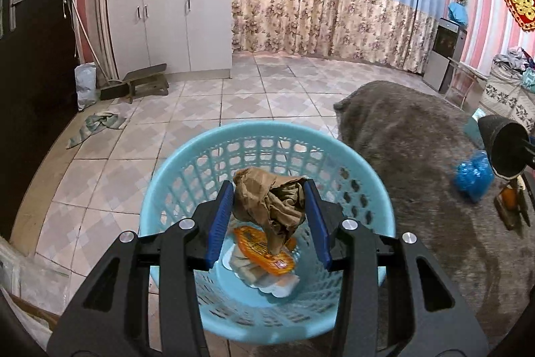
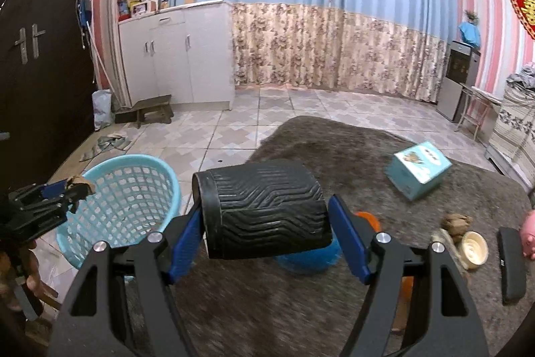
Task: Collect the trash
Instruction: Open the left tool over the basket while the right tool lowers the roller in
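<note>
My left gripper (image 1: 269,201) is shut on a crumpled brown paper wad (image 1: 267,201) and hangs over the light blue plastic basket (image 1: 160,189). An orange wrapper (image 1: 264,248) and white scraps (image 1: 277,281) lie in the basket's bottom. My right gripper (image 2: 267,216) is shut on a black ribbed cup (image 2: 267,206) held sideways above the grey rug (image 2: 334,149), to the right of the basket (image 2: 130,186). The left gripper (image 2: 57,193) with the paper wad shows at the basket's left rim in the right wrist view. In the left wrist view the black cup (image 1: 501,146) peeks in at the right edge.
A crumpled blue bag (image 1: 473,174), a teal box (image 2: 418,169), a cream bowl (image 2: 473,248), a brown lump (image 2: 456,223), a black flat piece (image 2: 511,263) and an orange thing (image 2: 369,219) lie on the rug. White cabinet (image 1: 170,19), wooden stool (image 1: 147,82) and rag (image 1: 97,126) stand on the tiled floor.
</note>
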Action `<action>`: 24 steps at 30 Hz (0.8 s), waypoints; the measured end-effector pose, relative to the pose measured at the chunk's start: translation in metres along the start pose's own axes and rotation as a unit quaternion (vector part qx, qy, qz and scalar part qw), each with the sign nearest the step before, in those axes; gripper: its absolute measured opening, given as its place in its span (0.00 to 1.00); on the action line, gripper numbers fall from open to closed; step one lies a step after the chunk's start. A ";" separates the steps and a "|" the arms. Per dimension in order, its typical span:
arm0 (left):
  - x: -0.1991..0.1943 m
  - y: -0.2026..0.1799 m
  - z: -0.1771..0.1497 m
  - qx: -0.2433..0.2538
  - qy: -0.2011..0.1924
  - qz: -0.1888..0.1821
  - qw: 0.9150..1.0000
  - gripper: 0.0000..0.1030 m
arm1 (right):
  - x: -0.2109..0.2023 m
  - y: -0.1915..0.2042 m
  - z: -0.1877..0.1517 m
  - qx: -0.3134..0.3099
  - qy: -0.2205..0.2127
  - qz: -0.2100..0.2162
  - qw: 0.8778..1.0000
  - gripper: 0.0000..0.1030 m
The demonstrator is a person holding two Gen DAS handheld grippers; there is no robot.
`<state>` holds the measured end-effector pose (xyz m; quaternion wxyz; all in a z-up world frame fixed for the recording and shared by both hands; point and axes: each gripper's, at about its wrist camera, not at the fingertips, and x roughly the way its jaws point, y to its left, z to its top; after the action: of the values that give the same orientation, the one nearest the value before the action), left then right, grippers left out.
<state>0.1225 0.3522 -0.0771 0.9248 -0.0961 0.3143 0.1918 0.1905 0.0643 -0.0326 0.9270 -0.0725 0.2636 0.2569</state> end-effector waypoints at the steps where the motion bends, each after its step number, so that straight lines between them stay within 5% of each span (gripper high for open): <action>1: 0.003 0.002 0.001 0.001 0.000 0.002 1.000 0.41 | 0.005 0.006 0.002 -0.002 0.002 0.004 1.000 0.70; 8: 0.010 0.018 0.008 -0.007 -0.006 -0.004 1.000 0.52 | 0.034 0.039 0.005 -0.019 0.019 0.021 0.999 0.70; 12: 0.002 0.030 0.012 -0.021 -0.018 0.014 1.000 0.77 | 0.041 0.050 0.004 -0.016 0.026 0.029 0.999 0.70; 24: -0.024 0.072 0.008 -0.051 -0.040 0.048 0.997 0.89 | 0.065 0.121 0.000 -0.069 0.046 0.056 0.995 0.70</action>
<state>0.0795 0.4129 -0.0605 0.9200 -0.1203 0.2715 0.2557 0.1755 0.1963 -0.0662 0.8908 -0.1332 0.2910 0.3227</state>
